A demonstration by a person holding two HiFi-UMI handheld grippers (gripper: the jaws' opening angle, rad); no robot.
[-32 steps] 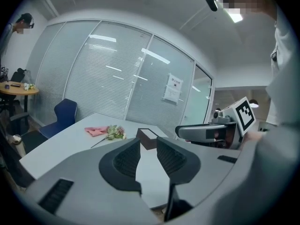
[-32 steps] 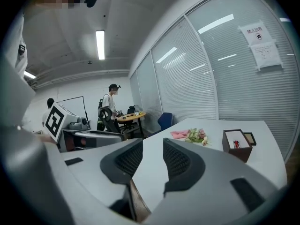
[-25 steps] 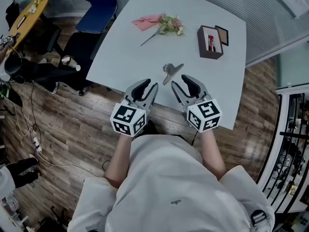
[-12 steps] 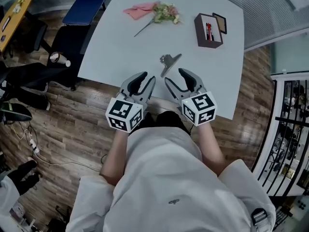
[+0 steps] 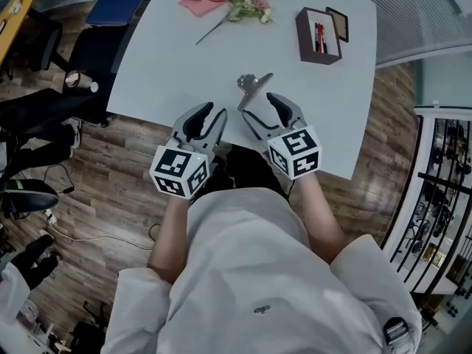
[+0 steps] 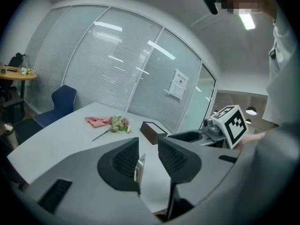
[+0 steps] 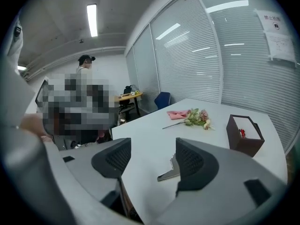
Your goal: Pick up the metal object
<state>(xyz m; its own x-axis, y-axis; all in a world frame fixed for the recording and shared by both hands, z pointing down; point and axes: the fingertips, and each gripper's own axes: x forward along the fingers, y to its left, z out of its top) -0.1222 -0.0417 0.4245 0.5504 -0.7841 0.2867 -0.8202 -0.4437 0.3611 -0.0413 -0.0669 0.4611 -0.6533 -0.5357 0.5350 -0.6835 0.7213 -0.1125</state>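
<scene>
The right hand-held gripper [image 5: 259,108] is opening empty, the left hand-held gripper [image 5: 209,115] idles slightly apart, and the flat metal object [image 5: 253,87] at twelve o'clock on the counter [image 5: 184,65] may skid if a jaw nudges it.

The metal clip [image 5: 254,87] lies on the table [image 5: 169,65] just ahead of my right gripper [image 5: 260,108], whose opening jaws hold nothing between them. Farther ahead, a box [image 5: 318,26] stands right, flowers [image 5: 248,4] and a cloth [image 5: 204,1] lie left.
</scene>
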